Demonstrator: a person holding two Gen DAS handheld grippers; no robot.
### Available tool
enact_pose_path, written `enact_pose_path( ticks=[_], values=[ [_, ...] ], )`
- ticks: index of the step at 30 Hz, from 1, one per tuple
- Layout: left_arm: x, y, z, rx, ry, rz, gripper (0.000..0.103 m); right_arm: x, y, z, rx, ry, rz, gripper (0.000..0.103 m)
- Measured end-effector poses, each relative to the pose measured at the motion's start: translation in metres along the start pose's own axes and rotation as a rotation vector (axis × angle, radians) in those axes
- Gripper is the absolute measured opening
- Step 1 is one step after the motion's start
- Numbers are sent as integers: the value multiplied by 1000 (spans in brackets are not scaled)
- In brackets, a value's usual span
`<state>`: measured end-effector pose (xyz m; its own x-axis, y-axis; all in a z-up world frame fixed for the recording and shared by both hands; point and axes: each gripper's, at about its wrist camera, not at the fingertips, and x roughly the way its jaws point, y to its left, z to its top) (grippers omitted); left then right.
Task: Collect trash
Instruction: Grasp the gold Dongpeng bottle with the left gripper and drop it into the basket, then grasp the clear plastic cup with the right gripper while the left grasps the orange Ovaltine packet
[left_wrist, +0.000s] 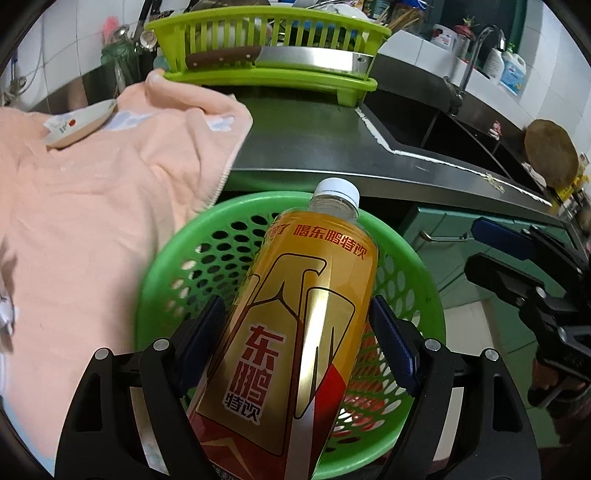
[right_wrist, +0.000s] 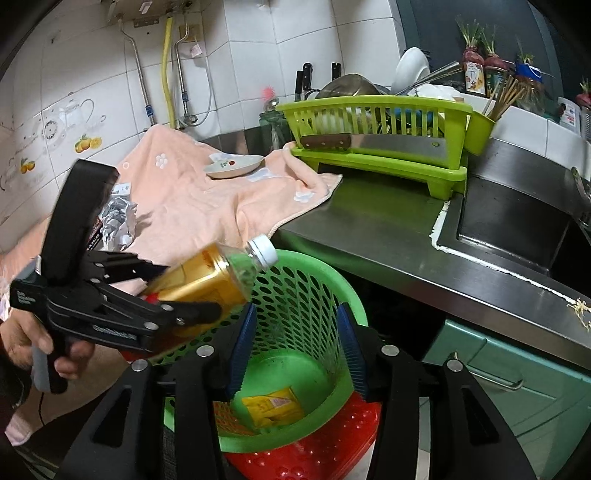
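Bottle (left_wrist: 295, 332) is the trash here, a yellow-gold drink bottle with red lettering and a white cap (left_wrist: 338, 190), and it sits clamped between the blue pads (left_wrist: 393, 350) of the left gripper (left_wrist: 295, 343). So the left tongs are grasping the bottle around its body, jaws spread pretty wide because the thing is fat. It's tilted, cap end pointing away from the hand and toward the counter edge, and it hangs right above the green basket (left_wrist: 417, 295), not inside it yet.

From the right wrist view you can see the same bottle (right_wrist: 207, 273) sticking out of the left gripper (right_wrist: 207, 314), cap over the near rim of the green basket (right_wrist: 314, 266). A hand (right_wrist: 33, 347) holds that gripper's handle down in the lower left.

Right gripper (right_wrist: 295, 350) is released, blue pads apart with nothing pinched between them, just looking down into the basket. Its tip also shows at the right edge of the left view, well off to the side of the basket.

Inside the basket there's a yellow packet (right_wrist: 273, 406) lying on the bottom. The basket sits on something red (right_wrist: 314, 454) with holes in it.

On the counter (right_wrist: 388, 221): a peach towel (right_wrist: 192, 199) with a small dish (right_wrist: 234, 166) on it, crumpled paper (right_wrist: 118, 218) at the left, and a lime dish rack (right_wrist: 376, 114) with a big knife (right_wrist: 373, 144) across its front.
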<state>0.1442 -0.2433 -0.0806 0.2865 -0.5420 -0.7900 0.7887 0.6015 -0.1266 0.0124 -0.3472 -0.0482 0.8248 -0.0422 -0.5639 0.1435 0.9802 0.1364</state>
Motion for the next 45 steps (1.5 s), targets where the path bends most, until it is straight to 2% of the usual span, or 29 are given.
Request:
enact_pose_path(
  ticks=[4,8,14,19,25,31,36,45],
  values=[
    [0,-2,-2,-22,-10,-15,79,-2,1,-1,1,0,9,47],
    [-16,-3,-3,-30,-67,-11,79,-2,6,0,-4,-4,20,47],
    [-51,11,-9,-86,-131,44,79,-2,19,2,-23,-6,50,47],
    [-83,24,-24,-132,-164,133,79,3,35,5,-45,7,96,48],
    [-125,51,-50,-202,-183,281,79,15,71,13,-113,31,170,52],
    [-169,90,-83,-307,-207,401,79,29,119,19,-204,56,261,53],
    [-204,130,-113,-434,-223,513,79,39,163,26,-274,61,337,53],
    [-249,176,-169,-610,-249,609,79,58,245,39,-414,58,473,53]
  ],
)
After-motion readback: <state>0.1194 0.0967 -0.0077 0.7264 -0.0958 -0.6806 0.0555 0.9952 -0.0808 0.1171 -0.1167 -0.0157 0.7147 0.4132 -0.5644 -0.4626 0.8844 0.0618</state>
